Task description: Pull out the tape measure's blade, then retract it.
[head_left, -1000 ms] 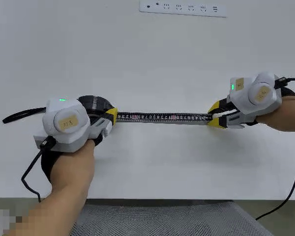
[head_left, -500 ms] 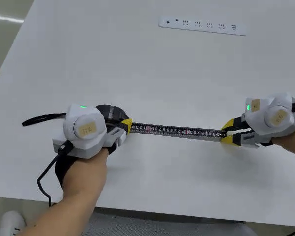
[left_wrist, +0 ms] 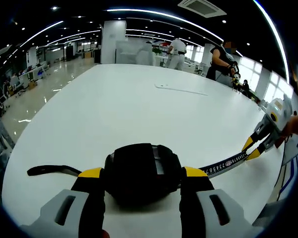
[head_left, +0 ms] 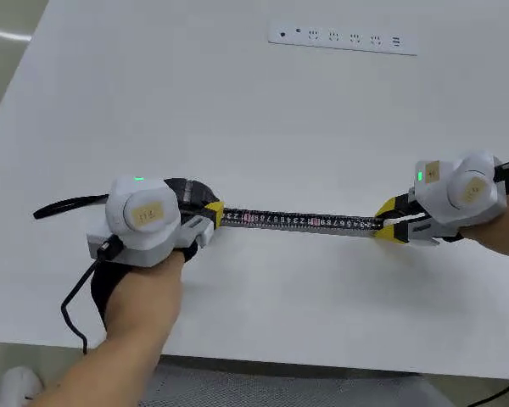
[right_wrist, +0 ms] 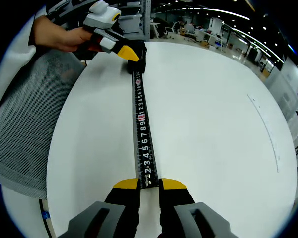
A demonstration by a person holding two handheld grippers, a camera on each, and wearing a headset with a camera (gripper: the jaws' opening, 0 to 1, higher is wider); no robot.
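Observation:
The black tape measure case [left_wrist: 141,171] rests on the white table with my left gripper [left_wrist: 141,173] shut on it; the case [head_left: 192,194] and left gripper [head_left: 205,216] sit at the left of the head view. Its black numbered blade [head_left: 297,221] stretches right, just above the table. My right gripper [head_left: 388,223] is shut on the blade's end. In the right gripper view the blade [right_wrist: 141,134] runs from between my right gripper's [right_wrist: 149,184] yellow tips away to the case [right_wrist: 138,60] and the left gripper [right_wrist: 125,52].
A white power strip [head_left: 343,39] lies at the table's far side. A black strap [head_left: 64,204] trails left of the case. A grey mesh chair [right_wrist: 25,129] stands by the near table edge. People stand far off in the room [left_wrist: 178,47].
The blade has shortened a little: the right gripper has come slightly nearer the case, still shut on the blade's end. The head camera has shifted between frames.

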